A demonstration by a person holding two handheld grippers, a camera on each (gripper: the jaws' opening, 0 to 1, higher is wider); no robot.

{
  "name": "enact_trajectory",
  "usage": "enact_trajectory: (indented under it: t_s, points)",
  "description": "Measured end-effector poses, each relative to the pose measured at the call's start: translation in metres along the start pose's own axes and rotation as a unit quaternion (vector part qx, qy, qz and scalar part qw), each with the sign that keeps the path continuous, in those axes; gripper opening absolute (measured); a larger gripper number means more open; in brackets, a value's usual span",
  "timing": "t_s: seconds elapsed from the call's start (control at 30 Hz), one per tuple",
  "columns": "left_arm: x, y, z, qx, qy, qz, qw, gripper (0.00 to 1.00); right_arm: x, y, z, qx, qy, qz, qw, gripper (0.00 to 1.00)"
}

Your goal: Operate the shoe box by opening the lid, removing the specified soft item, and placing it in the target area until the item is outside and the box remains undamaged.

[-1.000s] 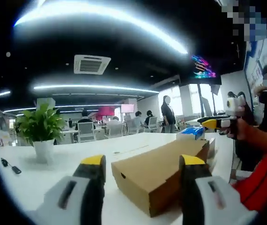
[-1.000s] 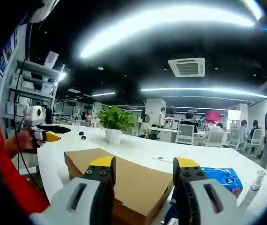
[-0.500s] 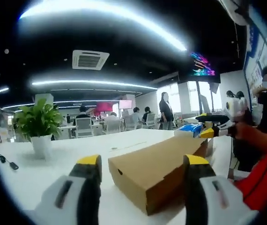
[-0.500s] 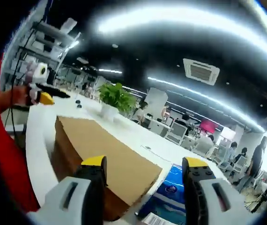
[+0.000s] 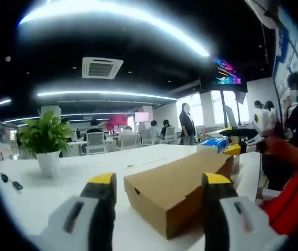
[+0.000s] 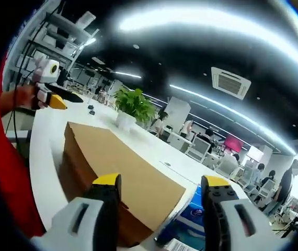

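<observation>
The shoe box (image 5: 183, 188) is plain brown cardboard and lies flat on the white table (image 5: 44, 196) with its lid down. In the left gripper view it sits just ahead of the left gripper (image 5: 159, 185), one corner pointing between the two yellow-tipped jaws, which stand wide apart and hold nothing. In the right gripper view the shoe box (image 6: 120, 170) stretches away from the right gripper (image 6: 159, 183), whose jaws are likewise spread and empty, with the near end of the box showing between them.

Just beside the box on its far side lies a blue packet (image 6: 191, 219) with printed lettering; in the left gripper view a blue packet (image 5: 217, 145) shows past the box's far end. The right gripper (image 5: 240, 141) enters the left gripper view from the right, held above the far end of the box, and the left gripper (image 6: 52, 97) appears at the left of the right gripper view, held in a hand (image 6: 21, 98).

Farther along the table stands a potted plant (image 5: 45, 146) in a white pot, with a small dark object (image 5: 10, 182) lying near it. Beyond are office desks, chairs and several people (image 5: 186, 124)
</observation>
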State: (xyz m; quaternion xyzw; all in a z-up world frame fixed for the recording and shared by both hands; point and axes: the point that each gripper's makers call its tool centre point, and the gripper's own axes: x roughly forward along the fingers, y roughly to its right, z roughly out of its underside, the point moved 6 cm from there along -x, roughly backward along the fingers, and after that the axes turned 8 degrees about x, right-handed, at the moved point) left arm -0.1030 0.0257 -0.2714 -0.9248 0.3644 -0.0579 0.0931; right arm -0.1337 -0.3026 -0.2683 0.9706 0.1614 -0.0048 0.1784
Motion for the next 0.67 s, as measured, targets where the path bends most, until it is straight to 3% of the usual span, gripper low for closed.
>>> enact_trajectory:
  t_s: [0.07,0.17,0.23,0.33,0.67]
  points:
    - [0.001,0.0,-0.001,0.002,-0.001,-0.004,1.0,0.67,-0.001,-0.002,-0.002,0.017,0.013,-0.009,0.9997,0.63]
    - [0.002,0.002,-0.003,0.004,0.0,-0.001,1.0,0.68,-0.001,-0.006,-0.01,0.098,0.04,-0.033,0.9939,0.69]
    - [0.003,0.001,-0.001,0.004,0.0,0.001,1.0,0.68,-0.002,-0.004,-0.014,0.12,0.053,-0.031,0.9908,0.73]
    - [0.003,-0.005,0.007,0.001,-0.003,-0.001,1.0,0.68,-0.004,0.0,-0.016,0.145,0.062,-0.028,0.987,0.73]
    - [0.006,0.001,0.007,0.004,-0.008,0.001,1.0,0.68,-0.002,-0.005,-0.014,0.127,0.059,-0.029,0.9897,0.71]
